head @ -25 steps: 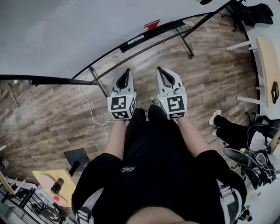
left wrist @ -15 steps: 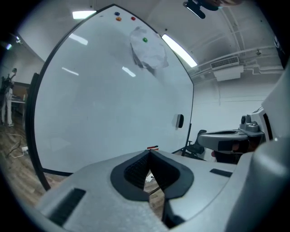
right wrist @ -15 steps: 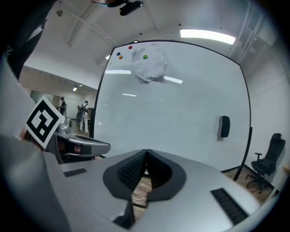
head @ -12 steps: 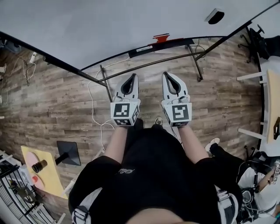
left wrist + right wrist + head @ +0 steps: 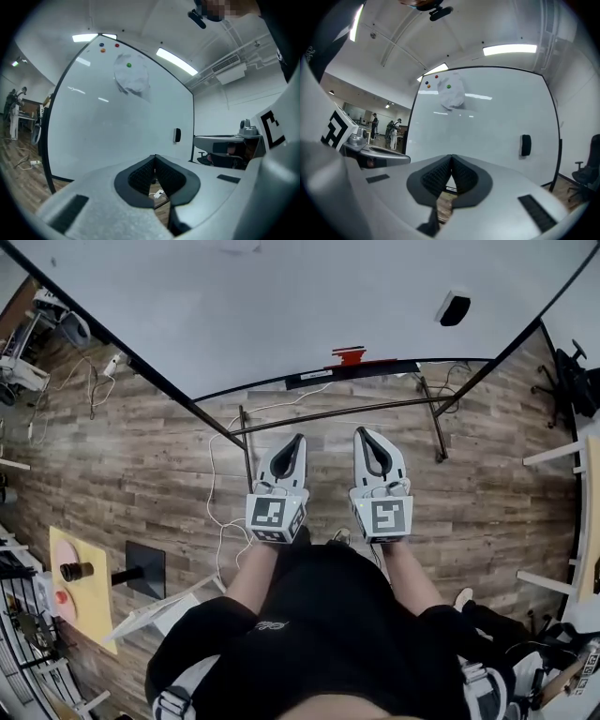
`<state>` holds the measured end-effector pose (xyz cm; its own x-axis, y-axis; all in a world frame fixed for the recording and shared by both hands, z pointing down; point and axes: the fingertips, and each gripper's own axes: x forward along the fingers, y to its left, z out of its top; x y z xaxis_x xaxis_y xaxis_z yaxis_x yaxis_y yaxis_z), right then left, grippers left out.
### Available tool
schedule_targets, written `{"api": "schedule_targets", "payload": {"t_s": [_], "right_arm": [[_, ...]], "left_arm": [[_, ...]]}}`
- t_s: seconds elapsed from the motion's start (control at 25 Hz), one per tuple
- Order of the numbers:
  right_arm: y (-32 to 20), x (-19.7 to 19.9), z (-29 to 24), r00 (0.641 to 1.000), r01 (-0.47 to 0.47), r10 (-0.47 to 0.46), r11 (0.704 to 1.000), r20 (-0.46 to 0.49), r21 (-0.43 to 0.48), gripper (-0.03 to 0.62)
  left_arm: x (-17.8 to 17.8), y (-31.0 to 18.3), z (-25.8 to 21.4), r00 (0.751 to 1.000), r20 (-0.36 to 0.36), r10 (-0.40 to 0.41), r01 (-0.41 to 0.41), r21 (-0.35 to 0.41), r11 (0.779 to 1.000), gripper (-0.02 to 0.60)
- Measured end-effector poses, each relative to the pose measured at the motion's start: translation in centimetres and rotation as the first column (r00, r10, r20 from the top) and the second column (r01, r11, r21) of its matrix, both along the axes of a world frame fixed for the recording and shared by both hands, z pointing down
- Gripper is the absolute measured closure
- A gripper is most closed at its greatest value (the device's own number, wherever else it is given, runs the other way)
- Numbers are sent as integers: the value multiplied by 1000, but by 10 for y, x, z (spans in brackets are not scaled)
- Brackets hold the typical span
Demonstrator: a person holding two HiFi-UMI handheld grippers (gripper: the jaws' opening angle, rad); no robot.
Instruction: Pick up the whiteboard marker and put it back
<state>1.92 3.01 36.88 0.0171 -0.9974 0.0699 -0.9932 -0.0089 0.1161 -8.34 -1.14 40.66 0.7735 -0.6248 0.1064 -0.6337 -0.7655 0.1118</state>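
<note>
Raised since a second ago: left gripper (image 5: 299,439) and right gripper (image 5: 360,431), both pressed together on nothing; whiteboard (image 5: 281,306) nearer; perhaps the marker, red thing (image 5: 349,355) on far tray (image 5: 380,368); fits fetching or just returned.

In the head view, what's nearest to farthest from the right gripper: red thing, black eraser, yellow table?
1. Red thing, on the tray just ahead of the right gripper.
2. Black eraser, up right on the whiteboard.
3. Yellow table, far lower left.
</note>
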Motion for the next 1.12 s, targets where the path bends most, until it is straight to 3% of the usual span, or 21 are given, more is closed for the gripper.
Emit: {"api": "schedule_targets", "payload": {"t_s": [0.32,0.72,1.12], "right_arm": [[35,7,5,999,53,-53,999,13,14,591],[58,32,-14,999,29,-27,994,-19,108,591],[65,40,-7,1000,22,-19,994,-25,104,591]], "left_arm": [[6,36,-9,999,-4,-48,48,20,999,574],[37,59,-32,1000,-23,9,-7,85,996,574],[50,67,-27,999,-15,36,-35,84,996,575]]}}
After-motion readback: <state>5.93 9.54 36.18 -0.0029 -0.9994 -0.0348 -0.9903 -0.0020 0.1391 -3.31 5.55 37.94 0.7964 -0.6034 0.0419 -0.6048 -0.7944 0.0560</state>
